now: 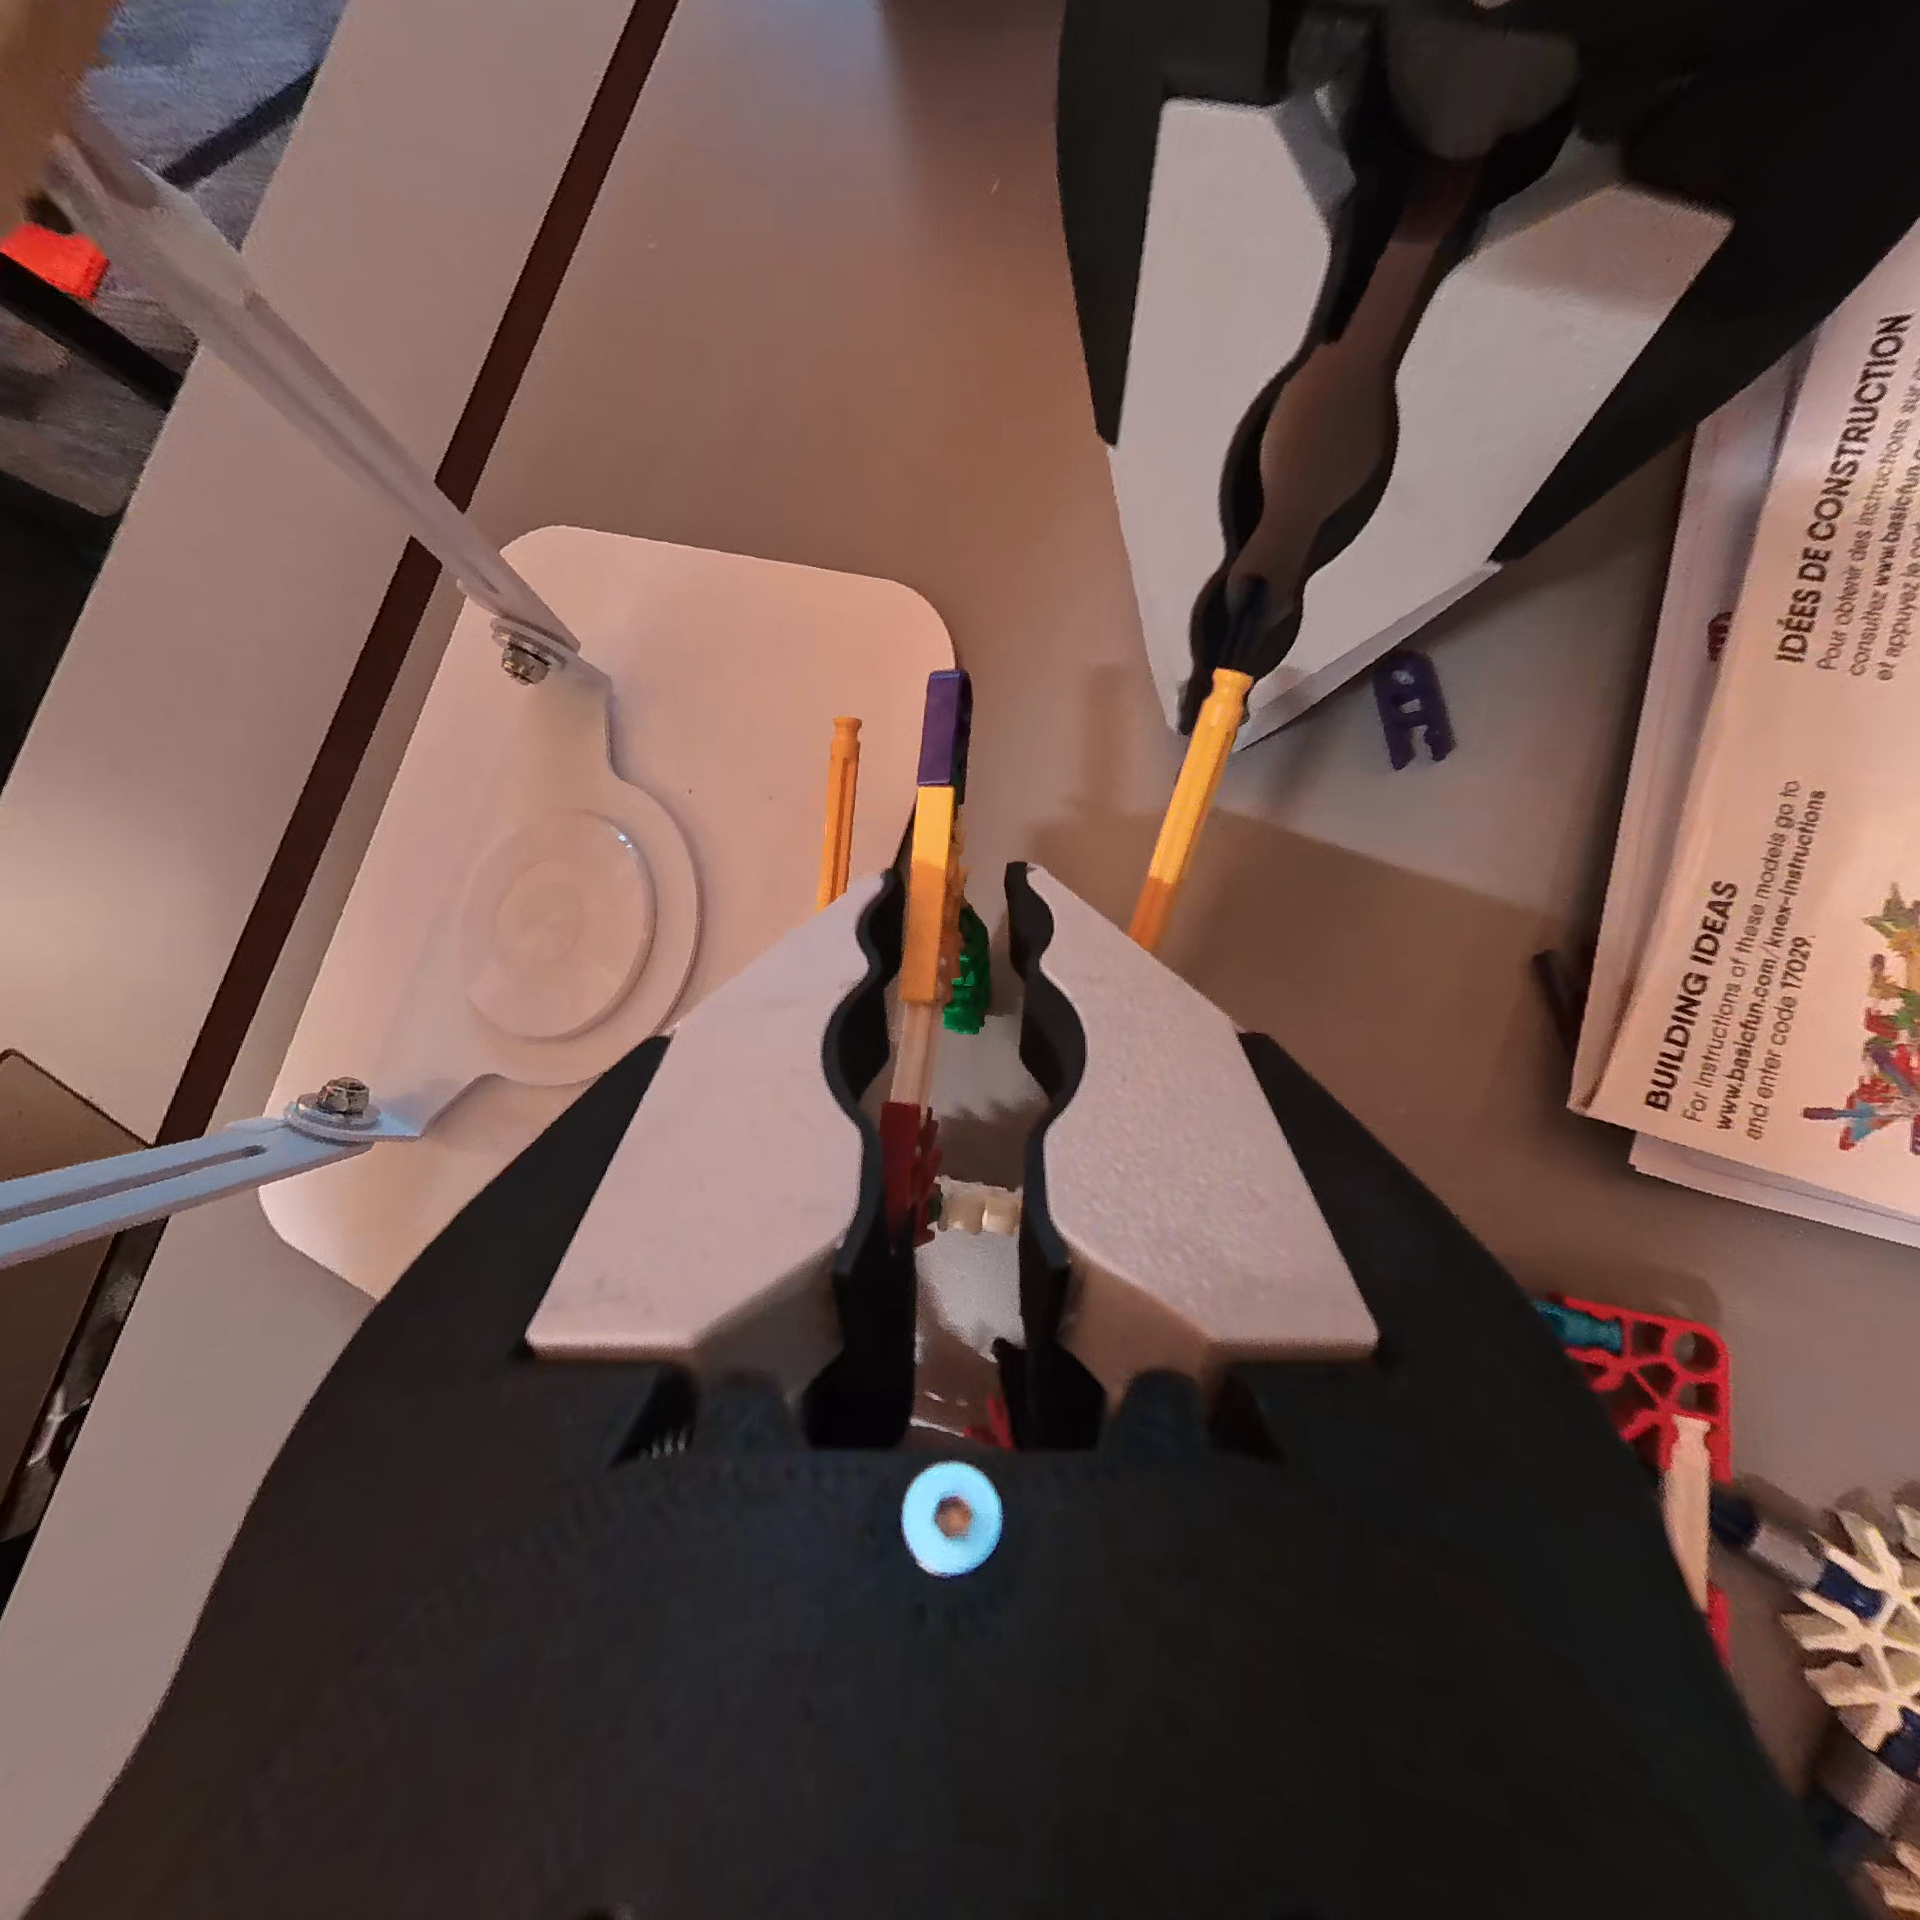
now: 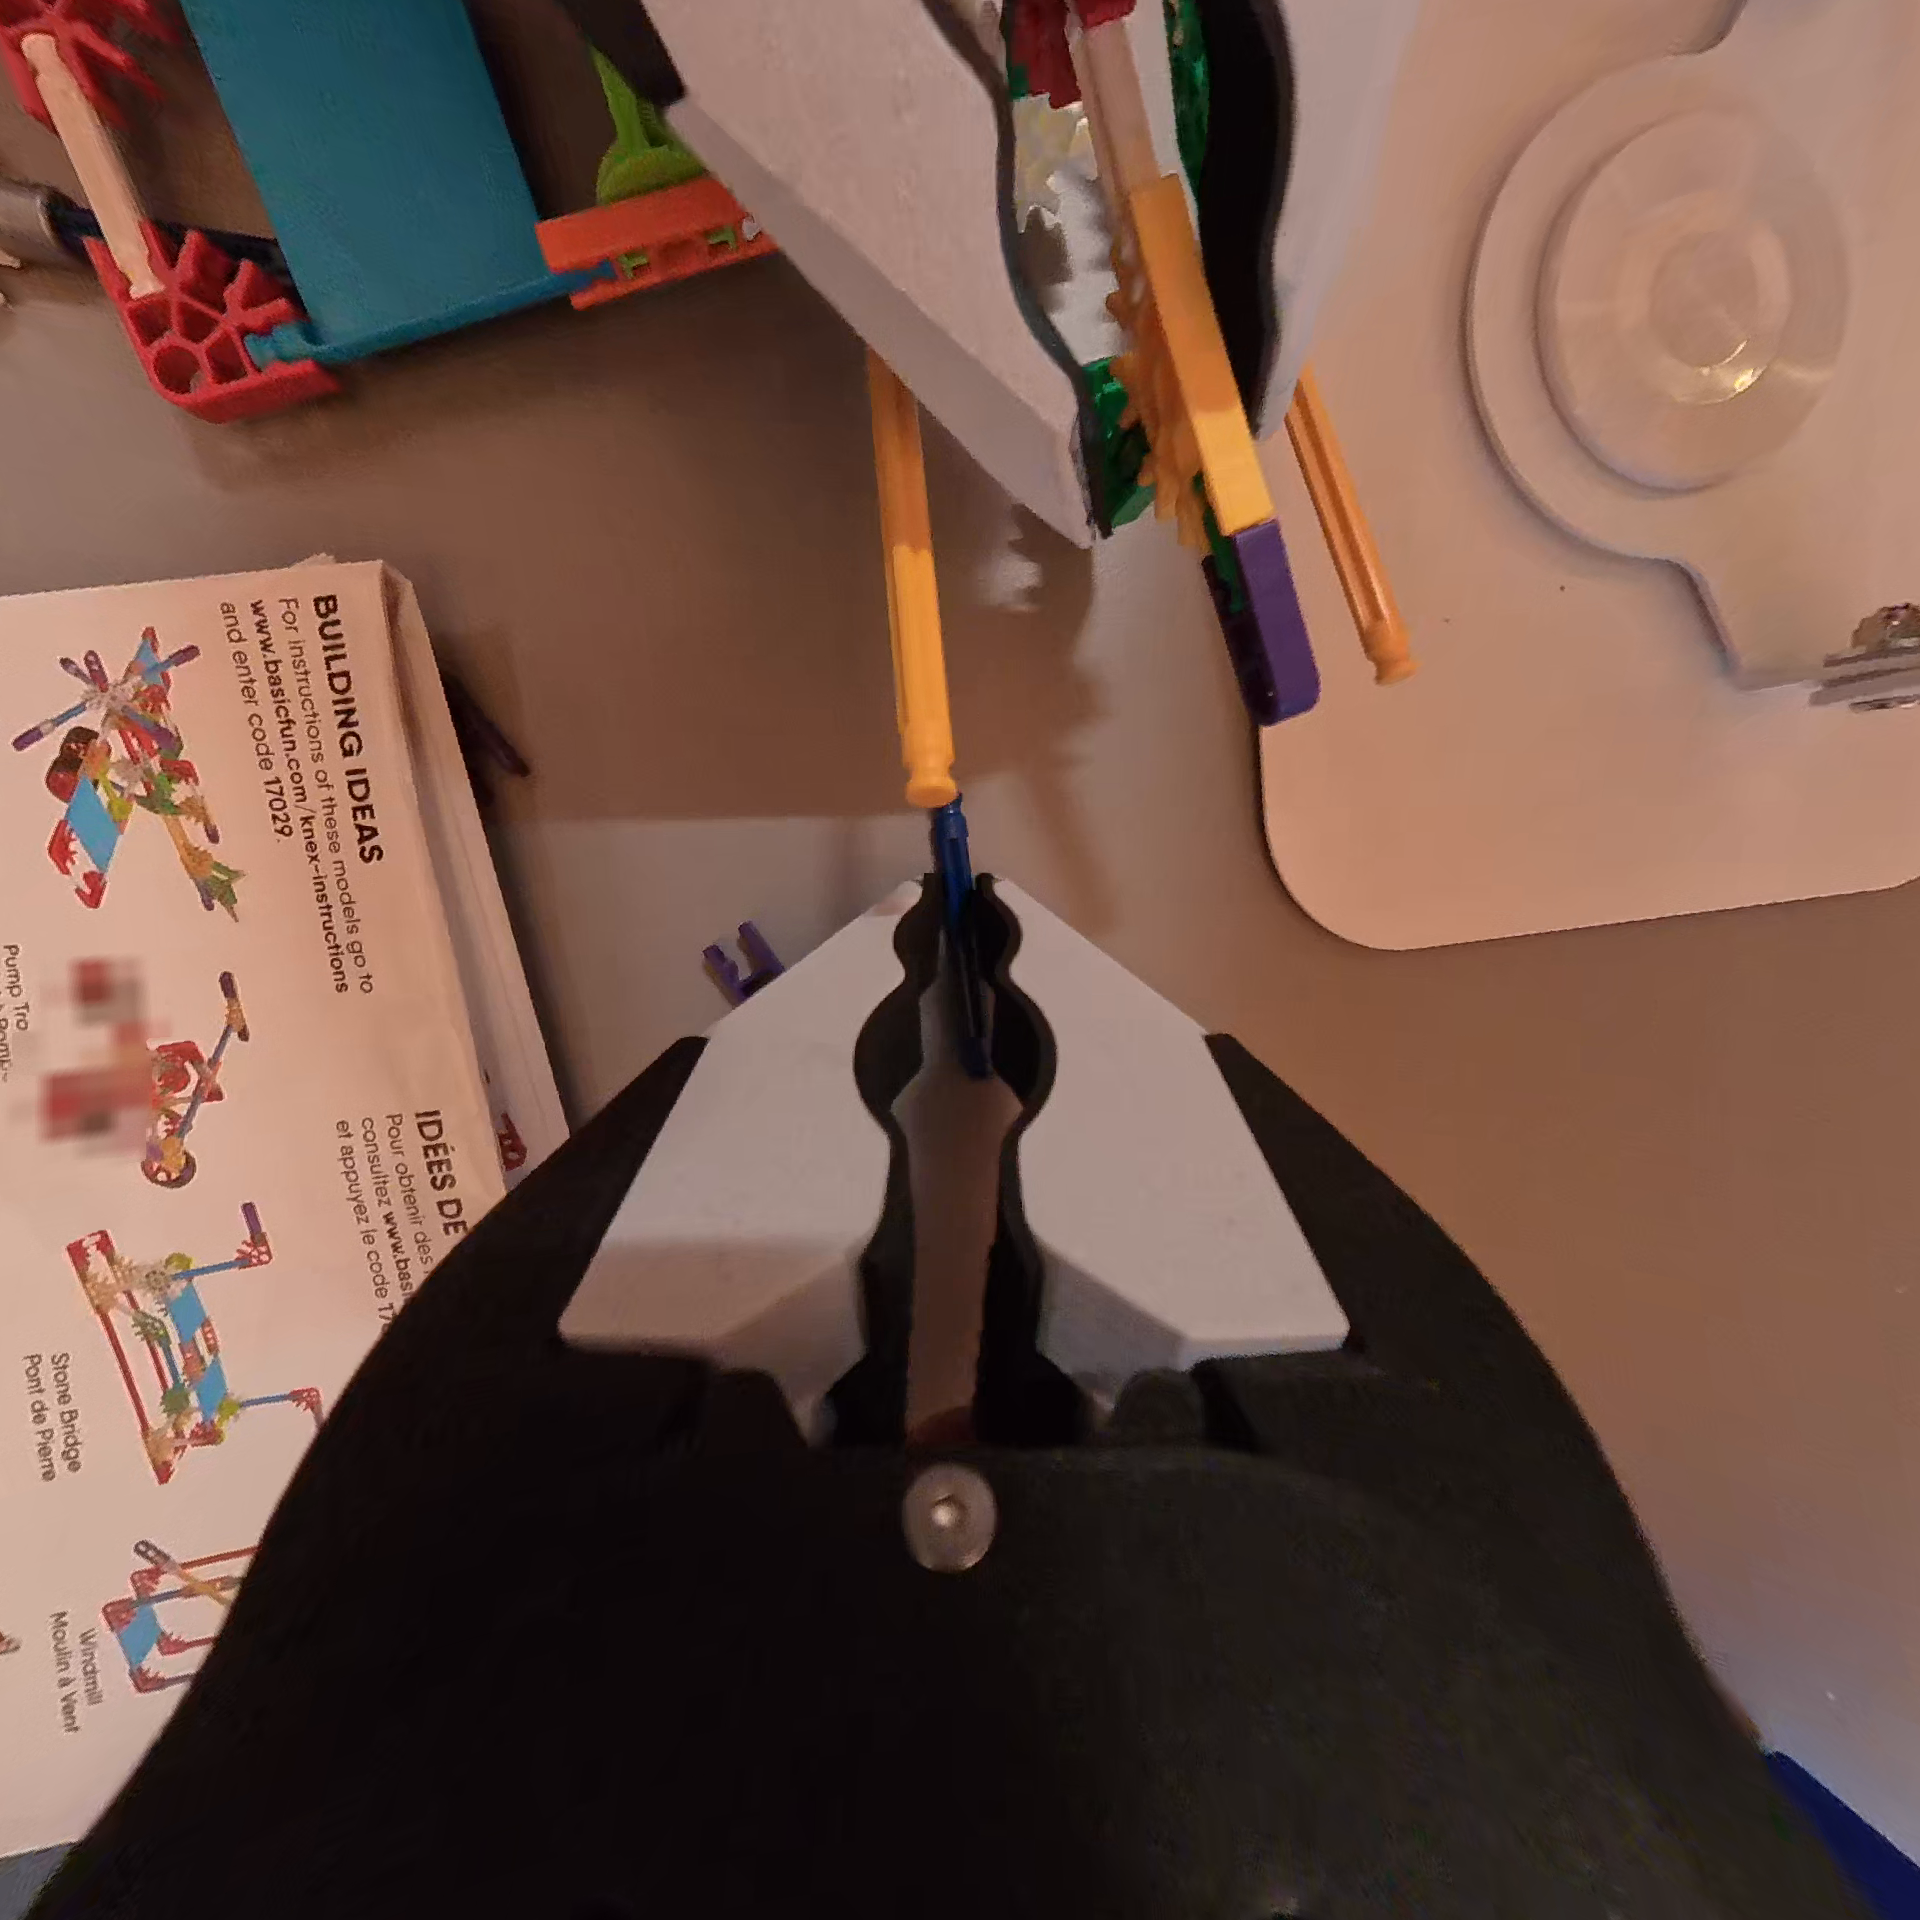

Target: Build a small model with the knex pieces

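My left gripper [image 1: 958, 881] is shut on a toy rod-and-connector assembly [image 1: 928, 873] with a yellow and white rod, a purple end piece [image 1: 943, 727], and green, red and white connectors. Two yellow rods stick out of it, one on the left [image 1: 842, 810] and one on the right [image 1: 1184, 810]. My right gripper [image 2: 951, 883] is shut on a small blue piece [image 2: 956, 914]. The blue piece's tip sits right at the end of the right yellow rod [image 2: 914, 623]. The left gripper [image 2: 1179, 473] also shows in the right wrist view, and the right gripper [image 1: 1242, 665] in the left wrist view.
A loose purple connector [image 1: 1408, 717] lies on the tan table beside an instruction booklet [image 1: 1766, 727]. A white plate with a clear suction cup and metal arms [image 1: 623, 831] lies to the left. A model with red connectors and a blue panel [image 2: 364, 156] stands nearby. Spacing between my two grippers at the tips: around 7 centimetres.
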{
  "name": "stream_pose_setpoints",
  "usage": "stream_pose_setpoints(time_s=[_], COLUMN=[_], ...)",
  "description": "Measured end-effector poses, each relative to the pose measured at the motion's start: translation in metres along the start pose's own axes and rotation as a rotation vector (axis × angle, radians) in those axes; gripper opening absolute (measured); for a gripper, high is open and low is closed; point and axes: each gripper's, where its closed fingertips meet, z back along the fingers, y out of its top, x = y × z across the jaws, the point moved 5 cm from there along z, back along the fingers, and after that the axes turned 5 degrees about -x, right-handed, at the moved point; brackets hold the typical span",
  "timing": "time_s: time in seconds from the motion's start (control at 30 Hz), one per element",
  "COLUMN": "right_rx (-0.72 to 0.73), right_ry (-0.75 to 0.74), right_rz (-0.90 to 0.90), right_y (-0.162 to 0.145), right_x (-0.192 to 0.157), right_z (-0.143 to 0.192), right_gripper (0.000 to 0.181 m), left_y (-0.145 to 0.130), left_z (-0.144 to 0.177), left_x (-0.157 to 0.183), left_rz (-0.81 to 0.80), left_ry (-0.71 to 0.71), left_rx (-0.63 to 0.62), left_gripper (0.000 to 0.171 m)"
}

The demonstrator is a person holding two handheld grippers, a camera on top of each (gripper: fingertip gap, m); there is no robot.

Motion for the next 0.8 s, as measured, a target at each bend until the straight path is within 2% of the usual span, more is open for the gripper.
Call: stream_pose_setpoints(time_s=[0.07, 0.17, 0.2, 0.33, 0.63, 0.8], right_rx=[0.0, 0.0, 0.0, 0.003, 0.07, 0.174], right_ry=[0.01, 0.035, 0.032, 0.035, 0.086, 0.106], right_rz=[0.002, -0.005, -0.003, 0.009, -0.019, -0.08], right_y=[0.0, 0.0, 0.001, 0.003, 0.004, 0.009], right_x=[-0.001, -0.005, -0.005, -0.007, -0.005, 0.002], right_z=[0.0, 0.002, 0.001, 0.0, 0.001, 0.007], right_gripper=[0.003, 0.018, 0.018, 0.003, 0.003, 0.003], left_y=[0.001, 0.001, 0.001, 0.0, -0.003, 0.0], left_z=[-0.002, -0.001, -0.001, -0.002, -0.001, 0.009], left_x=[0.002, 0.002, 0.001, 0.001, -0.005, -0.014], left_rz=[0.001, -0.001, -0.002, 0.006, 0.055, 0.14], left_ry=[-0.012, -0.008, -0.003, 0.0, -0.022, -0.052], left_rx=[0.007, 0.006, 0.008, 0.01, 0.042, 0.129], left_gripper=[0.018, 0.016, 0.012, 0.01, 0.004, 0.004])
